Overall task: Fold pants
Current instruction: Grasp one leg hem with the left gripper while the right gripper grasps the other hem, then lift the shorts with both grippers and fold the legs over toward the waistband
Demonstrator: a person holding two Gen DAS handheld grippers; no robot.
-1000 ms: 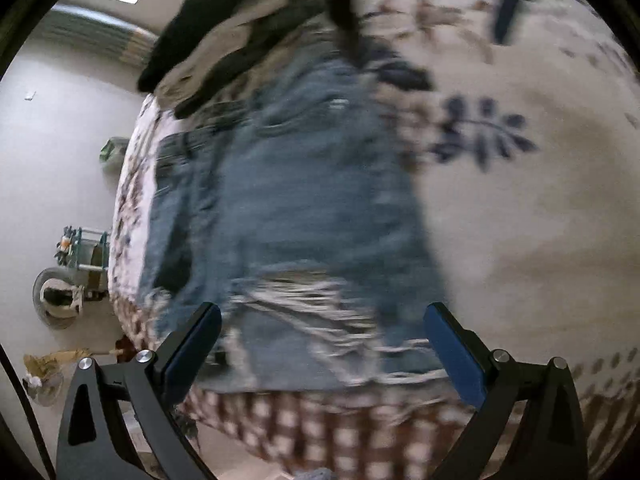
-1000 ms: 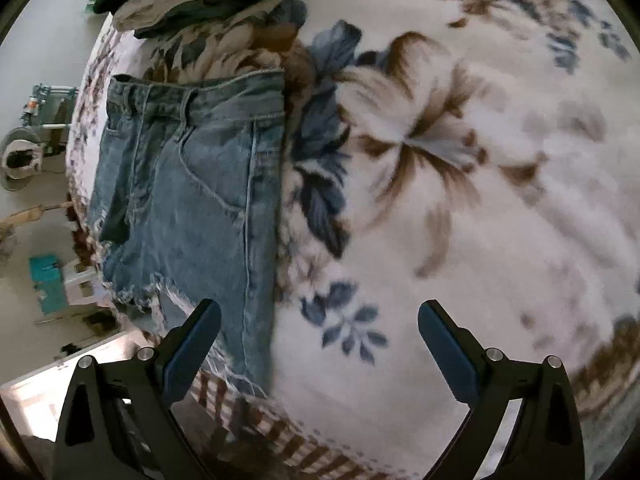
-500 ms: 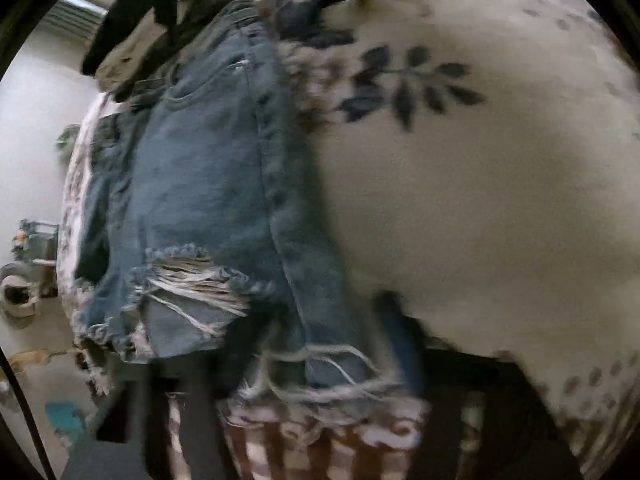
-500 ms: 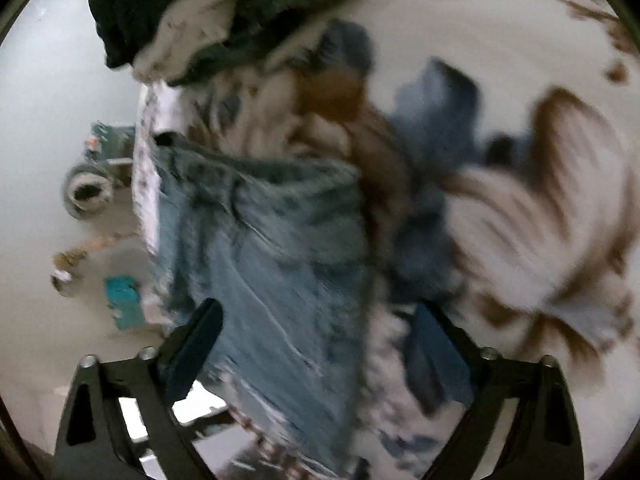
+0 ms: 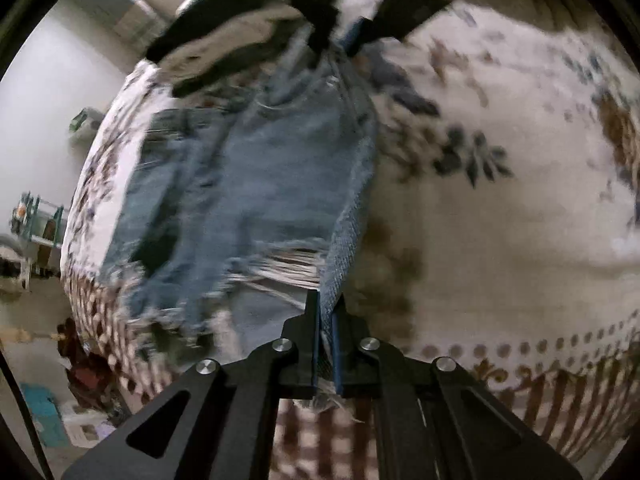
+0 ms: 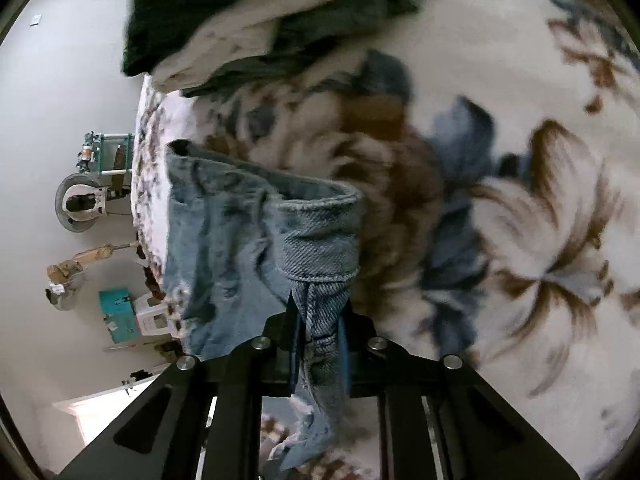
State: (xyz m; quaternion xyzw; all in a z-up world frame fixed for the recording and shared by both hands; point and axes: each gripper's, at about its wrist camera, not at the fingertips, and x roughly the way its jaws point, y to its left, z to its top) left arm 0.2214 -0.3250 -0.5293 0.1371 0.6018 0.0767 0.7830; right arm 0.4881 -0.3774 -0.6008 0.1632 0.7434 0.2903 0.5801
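Blue denim shorts point(image 5: 256, 200) with frayed hems lie on a floral blanket point(image 5: 500, 240) near the bed's left edge. My left gripper point(image 5: 327, 312) is shut on the frayed hem edge of the shorts at their right side and lifts it. My right gripper point(image 6: 320, 316) is shut on the waistband corner of the shorts point(image 6: 316, 240), which bunches up between the pads. The right gripper also shows at the top of the left wrist view point(image 5: 344, 28), at the far end of the shorts.
A pile of dark and cream clothes point(image 6: 260, 24) lies on the blanket beyond the shorts. The bed's edge point(image 5: 92, 280) drops to a floor with a teal box point(image 6: 120, 312), a fan point(image 6: 80, 208) and small clutter on the left.
Both grippers were open above the shorts. They moved down to the right side of the shorts and shut, the left on the hem, the right on the waistband, and lifted that edge.
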